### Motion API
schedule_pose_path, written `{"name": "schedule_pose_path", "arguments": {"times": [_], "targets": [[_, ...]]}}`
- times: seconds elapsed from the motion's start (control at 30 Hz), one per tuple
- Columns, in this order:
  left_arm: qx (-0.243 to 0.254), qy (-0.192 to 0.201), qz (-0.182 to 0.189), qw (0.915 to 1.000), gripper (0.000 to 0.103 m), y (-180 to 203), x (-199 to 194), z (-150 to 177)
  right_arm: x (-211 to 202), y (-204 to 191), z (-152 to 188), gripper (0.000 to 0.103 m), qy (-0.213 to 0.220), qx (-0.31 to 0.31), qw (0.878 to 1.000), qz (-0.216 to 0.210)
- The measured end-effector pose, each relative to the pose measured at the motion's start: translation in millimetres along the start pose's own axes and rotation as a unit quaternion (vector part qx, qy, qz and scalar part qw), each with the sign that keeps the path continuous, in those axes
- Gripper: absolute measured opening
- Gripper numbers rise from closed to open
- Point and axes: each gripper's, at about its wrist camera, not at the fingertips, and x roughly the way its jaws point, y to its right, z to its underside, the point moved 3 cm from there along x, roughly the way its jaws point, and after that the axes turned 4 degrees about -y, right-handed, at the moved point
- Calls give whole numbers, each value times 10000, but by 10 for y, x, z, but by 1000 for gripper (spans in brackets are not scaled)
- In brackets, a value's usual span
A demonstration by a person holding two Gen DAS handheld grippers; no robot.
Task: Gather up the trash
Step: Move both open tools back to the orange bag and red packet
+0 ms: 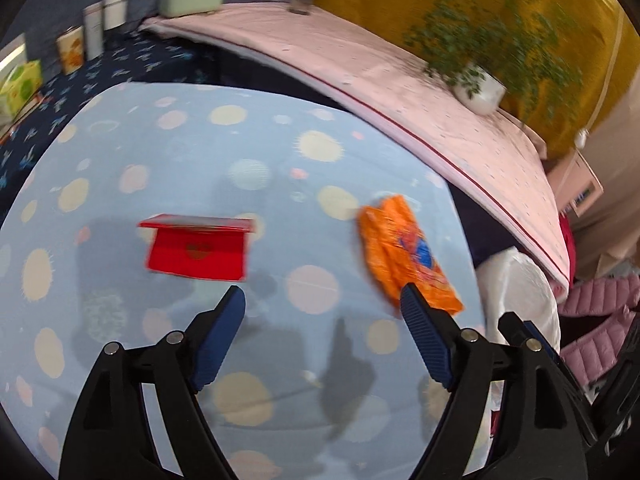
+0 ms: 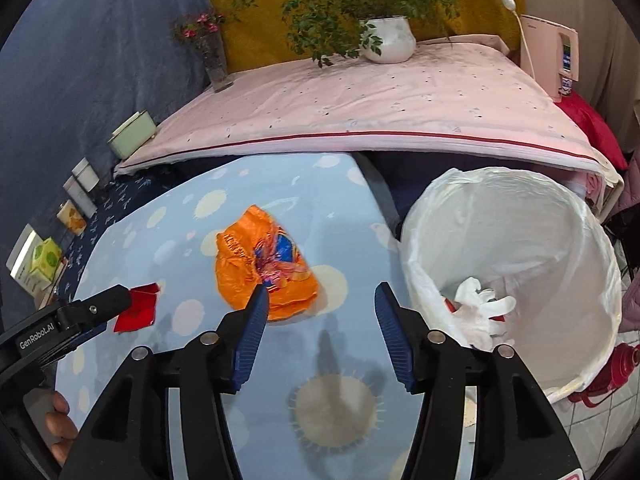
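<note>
A crumpled orange snack wrapper (image 1: pixel 404 252) (image 2: pixel 262 264) lies on the light blue dotted table (image 1: pixel 200 152) (image 2: pixel 312 208) near its right edge. A red card packet (image 1: pixel 198 250) (image 2: pixel 136 306) lies further left. My left gripper (image 1: pixel 322 298) is open and empty above the table, between the two items. My right gripper (image 2: pixel 320 294) is open and empty, its left fingertip over the wrapper's near edge. A bin with a white liner (image 2: pixel 568 216) (image 1: pixel 524 292) stands right of the table and holds crumpled white trash (image 2: pixel 482 306).
A pink-covered bench (image 2: pixel 360 96) behind the table carries a potted plant (image 2: pixel 386 38), a flower vase (image 2: pixel 212 52) and a green box (image 2: pixel 132 134). Tins and boxes (image 1: pixel 94 28) line the left. A red bottle (image 2: pixel 624 360) lies on the floor by the bin.
</note>
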Motion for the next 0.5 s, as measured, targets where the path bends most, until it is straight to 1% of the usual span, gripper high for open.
{"name": "schedule_pose_path", "arguments": {"times": [0.17, 0.27, 0.5], "targets": [[-406, 54, -163, 9990, 77, -428, -62, -68, 119, -268, 15, 55, -101, -165, 9998, -89], [-579, 51, -220, 9981, 77, -623, -76, -90, 188, -409, 22, 55, -162, -269, 9994, -115], [-861, -53, -212, 9961, 77, -861, -26, -134, 367, -656, 47, 56, -322, -469, 9983, -159]]}}
